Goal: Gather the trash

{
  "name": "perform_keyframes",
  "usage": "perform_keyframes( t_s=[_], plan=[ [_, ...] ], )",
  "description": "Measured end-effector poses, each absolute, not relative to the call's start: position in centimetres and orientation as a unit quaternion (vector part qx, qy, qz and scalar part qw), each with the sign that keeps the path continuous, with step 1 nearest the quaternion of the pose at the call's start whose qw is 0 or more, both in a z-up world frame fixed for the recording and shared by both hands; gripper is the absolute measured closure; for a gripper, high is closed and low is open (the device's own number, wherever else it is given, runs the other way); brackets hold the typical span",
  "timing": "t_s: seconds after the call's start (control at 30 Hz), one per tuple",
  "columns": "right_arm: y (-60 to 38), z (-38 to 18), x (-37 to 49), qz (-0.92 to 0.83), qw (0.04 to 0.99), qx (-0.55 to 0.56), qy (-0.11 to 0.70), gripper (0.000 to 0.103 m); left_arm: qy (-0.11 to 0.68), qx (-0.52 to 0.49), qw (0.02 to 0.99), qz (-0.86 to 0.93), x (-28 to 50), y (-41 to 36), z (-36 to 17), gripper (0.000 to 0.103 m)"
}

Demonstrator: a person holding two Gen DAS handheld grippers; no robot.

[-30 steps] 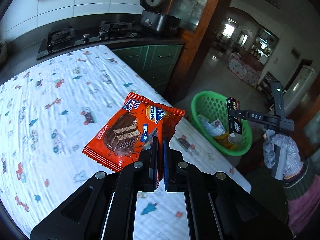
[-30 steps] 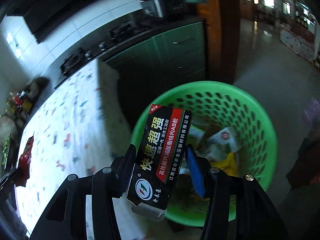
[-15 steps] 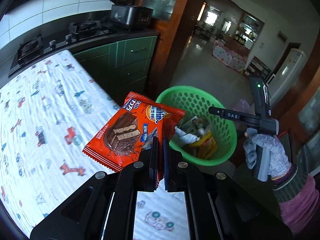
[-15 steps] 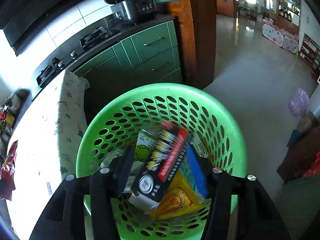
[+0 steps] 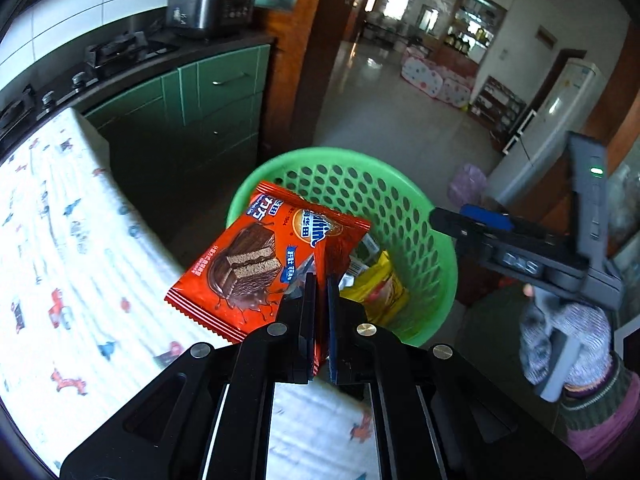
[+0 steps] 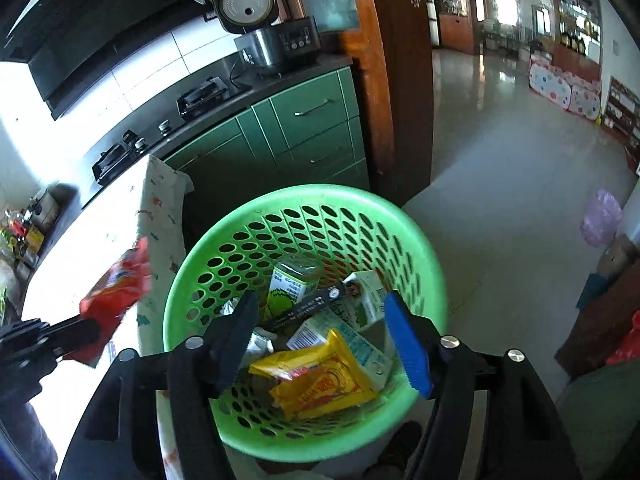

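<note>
My left gripper (image 5: 321, 292) is shut on a red chocolate-cake wrapper (image 5: 256, 268) and holds it at the near rim of the green basket (image 5: 436, 248). My right gripper (image 6: 320, 320) is open and empty above the basket (image 6: 224, 248). The black glue box (image 6: 308, 306) lies inside among cartons and a yellow packet (image 6: 320, 380). The wrapper (image 6: 116, 288) and left gripper (image 6: 76, 330) show at the left of the right wrist view. The right gripper (image 5: 472, 220) shows at the right of the left wrist view.
A table with a white patterned cloth (image 5: 60, 260) lies left of the basket. Green cabinets (image 6: 304, 128) with a stove and a rice cooker (image 6: 272, 36) stand behind. A wooden post (image 6: 392, 80) rises beyond the basket. Tiled floor (image 6: 500, 184) opens to the right.
My right gripper opened and the black glue box dropped into the basket. My left gripper carried the red wrapper from over the table to the basket's rim.
</note>
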State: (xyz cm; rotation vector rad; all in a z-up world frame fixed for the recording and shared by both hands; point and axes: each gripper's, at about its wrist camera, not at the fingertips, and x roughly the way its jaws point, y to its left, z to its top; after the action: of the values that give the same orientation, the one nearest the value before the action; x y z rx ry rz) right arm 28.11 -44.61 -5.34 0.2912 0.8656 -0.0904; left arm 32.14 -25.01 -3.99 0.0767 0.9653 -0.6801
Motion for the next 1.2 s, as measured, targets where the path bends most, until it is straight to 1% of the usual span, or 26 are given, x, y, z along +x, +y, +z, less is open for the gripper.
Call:
perform_keyframes(
  t_s=[0.23,0.27,0.3,0.33,0.37,0.43,0.5,0.57,0.6,0.67,0.73,0.8,0.83,0.9,1.03,1.2],
  plan=[
    [-44.5,-4.9,25.4,-0.034,0.906,0.125,0.403,0.032,0.464,0.044,0.822,-0.327,32.4,-26.9,-5.3,0.096],
    [-44.4,-4.9,25.0,-0.034,0.907,0.122,0.401,0.031,0.467,0.042,0.82,-0.328,32.4,-27.0,-5.4,0.09],
    [-44.3,-4.9,24.7,-0.032,0.908,0.12,0.4,0.031,0.47,0.043,0.821,-0.323,32.4,-27.0,-5.6,0.077],
    [-44.1,-5.0,24.4,-0.031,0.908,0.12,0.399,0.031,0.468,0.043,0.822,-0.322,32.4,-27.0,-5.6,0.067],
    [-44.1,-5.0,24.1,-0.03,0.909,0.12,0.398,0.031,0.461,0.044,0.825,-0.323,32.2,-27.0,-5.5,0.063],
    [-43.9,-5.1,23.6,-0.028,0.91,0.119,0.397,0.031,0.455,0.048,0.83,-0.318,31.7,-26.8,-5.4,0.046],
    [-43.7,-5.1,23.1,-0.028,0.911,0.116,0.395,0.031,0.45,0.046,0.834,-0.316,31.3,-26.4,-4.9,0.045],
    [-43.4,-5.1,22.7,-0.026,0.912,0.116,0.393,0.031,0.445,0.041,0.838,-0.313,30.9,-25.7,-4.4,0.039],
    [-43.3,-5.0,22.5,-0.024,0.913,0.119,0.391,0.03,0.442,0.039,0.842,-0.308,30.7,-25.2,-4.1,0.035],
    [-43.0,-4.7,22.2,-0.02,0.914,0.121,0.388,0.027,0.433,0.035,0.847,-0.305,30.2,-24.4,-3.6,0.032],
    [-42.5,-4.3,21.7,-0.018,0.917,0.115,0.382,0.026,0.428,0.032,0.855,-0.292,29.6,-23.3,-3.0,0.025],
    [-41.8,-3.8,21.2,-0.019,0.92,0.107,0.376,0.023,0.419,0.028,0.861,-0.287,28.8,-22.2,-2.3,0.023],
    [-41.6,-3.6,21.0,-0.017,0.921,0.106,0.374,0.022,0.414,0.028,0.866,-0.28,28.4,-21.6,-2.0,0.02],
    [-40.9,-3.1,20.3,-0.014,0.925,0.105,0.366,0.017,0.404,0.026,0.873,-0.271,27.4,-20.4,-1.3,0.014],
    [-39.5,-2.2,19.0,-0.006,0.928,0.1,0.358,0.014,0.386,0.024,0.888,-0.25,25.4,-18.1,-0.2,0.009],
    [-37.1,-1.3,17.2,-0.003,0.933,0.078,0.351,0.011,0.369,0.024,0.904,-0.215,22.9,-15.0,0.9,0.005]
  ],
)
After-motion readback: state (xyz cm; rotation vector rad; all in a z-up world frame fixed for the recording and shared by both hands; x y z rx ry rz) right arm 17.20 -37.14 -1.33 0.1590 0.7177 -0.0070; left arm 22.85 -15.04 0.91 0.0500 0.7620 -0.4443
